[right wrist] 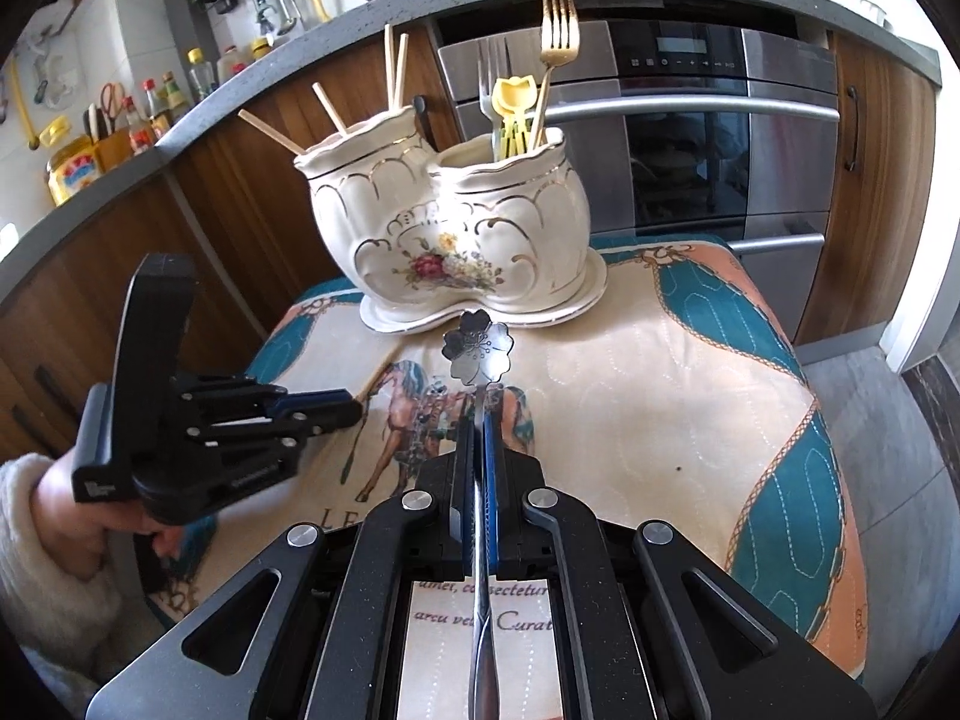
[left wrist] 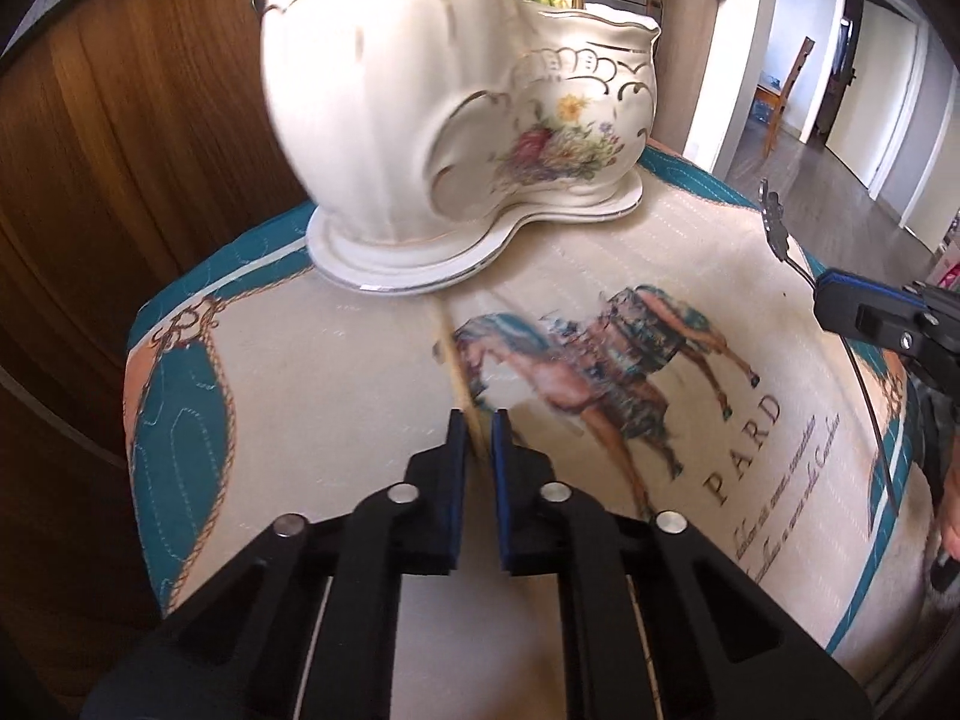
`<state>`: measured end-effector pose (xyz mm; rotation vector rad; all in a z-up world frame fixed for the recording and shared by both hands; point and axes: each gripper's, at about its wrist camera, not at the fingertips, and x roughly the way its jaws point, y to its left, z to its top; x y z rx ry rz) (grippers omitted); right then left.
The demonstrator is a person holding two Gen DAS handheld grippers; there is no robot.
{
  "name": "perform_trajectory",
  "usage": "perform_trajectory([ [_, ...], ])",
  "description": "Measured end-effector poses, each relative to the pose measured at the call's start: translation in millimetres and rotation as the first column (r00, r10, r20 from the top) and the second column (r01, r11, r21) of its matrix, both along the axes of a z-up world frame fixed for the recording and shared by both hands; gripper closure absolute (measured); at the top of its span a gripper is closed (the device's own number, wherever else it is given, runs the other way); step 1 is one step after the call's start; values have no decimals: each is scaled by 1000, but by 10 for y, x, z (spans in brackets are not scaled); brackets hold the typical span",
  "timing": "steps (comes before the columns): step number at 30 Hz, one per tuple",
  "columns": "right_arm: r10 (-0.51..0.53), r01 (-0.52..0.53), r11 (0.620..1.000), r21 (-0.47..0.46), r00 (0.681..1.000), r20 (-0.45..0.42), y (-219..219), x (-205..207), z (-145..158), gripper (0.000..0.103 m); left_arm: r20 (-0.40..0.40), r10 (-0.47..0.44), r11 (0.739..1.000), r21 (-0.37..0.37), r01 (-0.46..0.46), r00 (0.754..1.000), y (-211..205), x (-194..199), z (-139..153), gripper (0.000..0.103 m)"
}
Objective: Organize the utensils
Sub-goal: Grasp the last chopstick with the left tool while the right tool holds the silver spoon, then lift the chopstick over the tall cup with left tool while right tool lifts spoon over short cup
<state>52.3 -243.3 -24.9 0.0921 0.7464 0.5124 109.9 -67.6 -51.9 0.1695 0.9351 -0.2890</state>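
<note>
My right gripper (right wrist: 479,420) is closed on a flower-headed spoon (right wrist: 478,347), its handle running back between the two fingers, its head just in front of the ceramic holder (right wrist: 444,240). My left gripper (left wrist: 477,429) is almost closed, with only a narrow gap, pinching a thin chopstick (left wrist: 459,378) that points toward the holder's base. The holder stands at the far edge of the printed cloth (right wrist: 660,420). Its left cup holds chopsticks (right wrist: 393,69), its right cup holds forks (right wrist: 555,48).
</note>
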Motion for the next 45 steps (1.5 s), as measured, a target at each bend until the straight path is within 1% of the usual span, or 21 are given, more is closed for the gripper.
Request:
perform_trajectory([
  [3,6,-6,1000,-7,1000,0,30,-9,-4,99,-21,-42,999,5,42,999,64,-82,3,97],
  [6,13,-13,1000,-16,1000,-8,51,7,-31,99,-40,-97,995,24,98,995,34,-242,13,97],
  [8,15,-16,999,-28,1000,-22,74,29,-73,99,-54,-116,992,34,118,992,29,-309,6,97],
  [10,18,-20,999,-32,999,-43,93,59,-124,99,-57,-107,993,48,109,993,24,-329,9,96],
  [12,17,-20,999,-45,998,-63,118,81,-177,99,-56,-96,994,56,99,994,14,-317,10,87],
  [14,17,-24,997,-74,996,-84,152,99,-234,99,-54,-84,995,57,87,995,28,-311,14,83],
  [18,21,-34,993,-114,993,-116,201,110,-304,99,-51,-69,996,53,72,996,61,-307,28,83],
  [19,24,-39,992,-122,992,-127,214,117,-324,99,-47,-67,996,53,69,997,56,-331,29,83],
  [20,27,-44,990,-130,991,-132,230,120,-342,99,-43,-68,996,50,70,997,48,-348,29,86],
  [21,31,-49,989,-141,991,-131,248,117,-356,99,-41,-72,996,45,74,997,37,-353,5,93],
  [23,33,-49,990,-133,992,-120,249,96,-353,99,-31,-74,996,44,75,997,34,-363,2,98],
  [24,36,-51,991,-127,993,-114,251,86,-338,99,-26,-75,996,37,76,997,38,-388,5,98],
  [26,37,-45,993,-109,997,-75,224,44,-256,99,-20,-82,996,24,83,996,81,-397,26,98],
  [30,34,-34,998,-46,999,-6,144,-8,-58,99,35,-84,996,-26,85,996,219,-463,194,98],
  [33,25,-24,1000,-15,998,59,105,-61,101,100,112,-85,993,-74,94,990,304,-534,404,98],
  [35,15,-16,1000,3,994,108,88,-88,201,101,172,-86,988,-109,106,981,355,-582,543,98],
  [37,2,-4,1000,11,987,163,90,-113,306,101,234,-79,985,-129,111,969,377,-618,669,98],
  [40,-2,-4,1000,24,975,223,106,-124,427,101,321,-63,980,-161,120,945,428,-666,855,98],
  [43,-7,0,1000,29,968,252,132,-110,514,101,355,-38,976,-185,110,934,452,-632,960,98],
  [45,-12,1,999,44,964,265,121,-84,574,101,372,-29,967,-224,120,928,451,-604,1000,98],
])
